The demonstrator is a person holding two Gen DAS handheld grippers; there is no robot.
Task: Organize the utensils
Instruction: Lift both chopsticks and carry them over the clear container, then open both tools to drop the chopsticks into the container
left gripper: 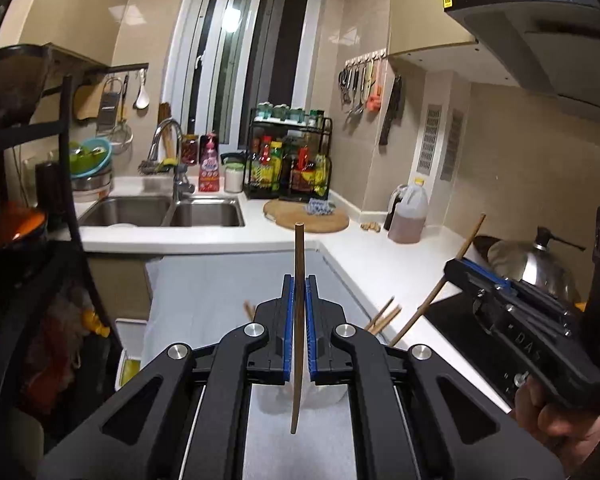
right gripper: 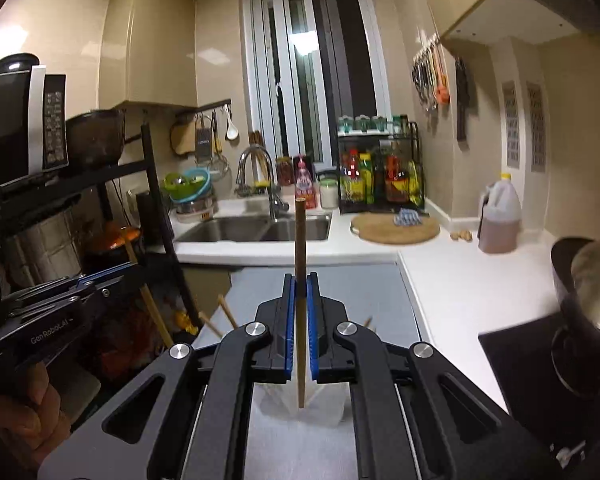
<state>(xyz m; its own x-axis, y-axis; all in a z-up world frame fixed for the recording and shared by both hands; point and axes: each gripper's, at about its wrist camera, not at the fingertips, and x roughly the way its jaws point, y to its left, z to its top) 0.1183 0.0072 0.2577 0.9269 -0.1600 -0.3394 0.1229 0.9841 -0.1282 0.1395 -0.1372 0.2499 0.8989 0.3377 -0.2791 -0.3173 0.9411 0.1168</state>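
left claw [left gripper: 299,312] is squeezing one chopstick [left gripper: 299,264], standing up | right claw [right gripper: 300,312] is squeezing another chopstick [right gripper: 300,240] | both are over the grey mat [left gripper: 220,280] | chopsticks are looking light, stiff, slippery; pinching near the middle is best

wood, steel and gloss in a small kitchen
matt brown wooden chopstick [left gripper: 299,320] between ribbed blue plastic pads [left gripper: 287,332]; brushed steel sink [left gripper: 162,211]; smooth white countertop [left gripper: 380,264]; glossy beige wall tiles [right gripper: 152,40]; round wooden board [right gripper: 396,229].
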